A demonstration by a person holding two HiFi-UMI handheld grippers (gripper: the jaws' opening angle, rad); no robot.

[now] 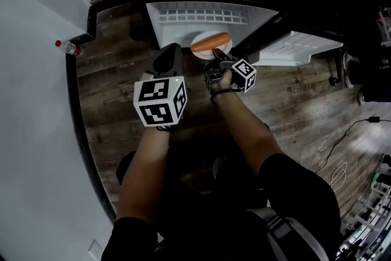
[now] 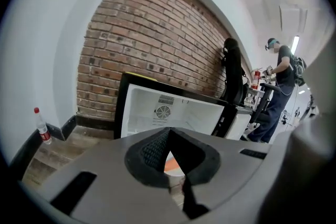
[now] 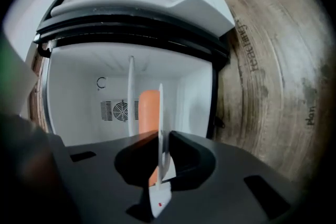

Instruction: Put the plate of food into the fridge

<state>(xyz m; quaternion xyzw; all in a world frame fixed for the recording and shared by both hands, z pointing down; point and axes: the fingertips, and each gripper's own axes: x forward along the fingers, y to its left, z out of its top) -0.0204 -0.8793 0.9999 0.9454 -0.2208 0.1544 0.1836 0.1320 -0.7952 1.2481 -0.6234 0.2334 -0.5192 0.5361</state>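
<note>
A bottle (image 1: 68, 47) stands by the wall at far left. The left gripper (image 1: 171, 53), jaws pressed together on nothing, hovers before the open fridge (image 1: 195, 16). The plate (image 1: 204, 51) with its orange food (image 1: 211, 41) is at the fridge's mouth, its rim clamped in the right gripper (image 1: 217, 63). The door (image 1: 296, 49) hangs open on the right.

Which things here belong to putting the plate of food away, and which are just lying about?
Job: plate, orange food on it, open fridge, right gripper clamped on the plate's rim.
Lying about: bottle on the floor, empty left gripper, person in the background.
</note>
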